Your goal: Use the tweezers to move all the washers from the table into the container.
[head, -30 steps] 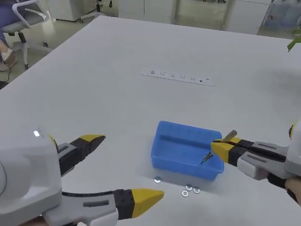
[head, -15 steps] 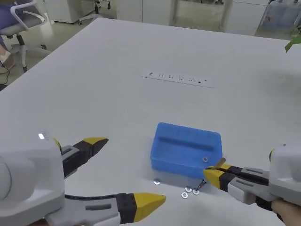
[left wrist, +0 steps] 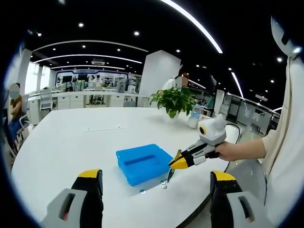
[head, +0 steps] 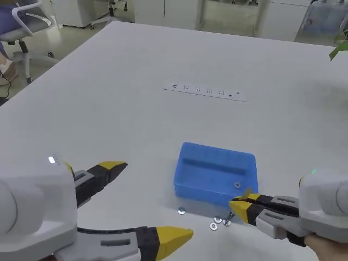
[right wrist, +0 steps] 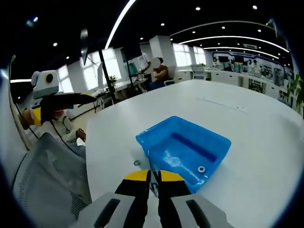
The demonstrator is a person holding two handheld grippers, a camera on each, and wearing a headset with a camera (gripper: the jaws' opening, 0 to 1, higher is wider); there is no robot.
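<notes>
Your right tool, clamped on the tweezers, sits at the container's near wall, beside loose washers on the desk. One washer lies inside the container. Your left tool, left of the container, gapes wide and empty.

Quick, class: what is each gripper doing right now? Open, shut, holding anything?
Left gripper: open, holding nothing.
Right gripper: shut on the tweezers.

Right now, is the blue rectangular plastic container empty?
No, one small metal washer lies on the floor of the blue rectangular plastic container, close to one corner.
</notes>
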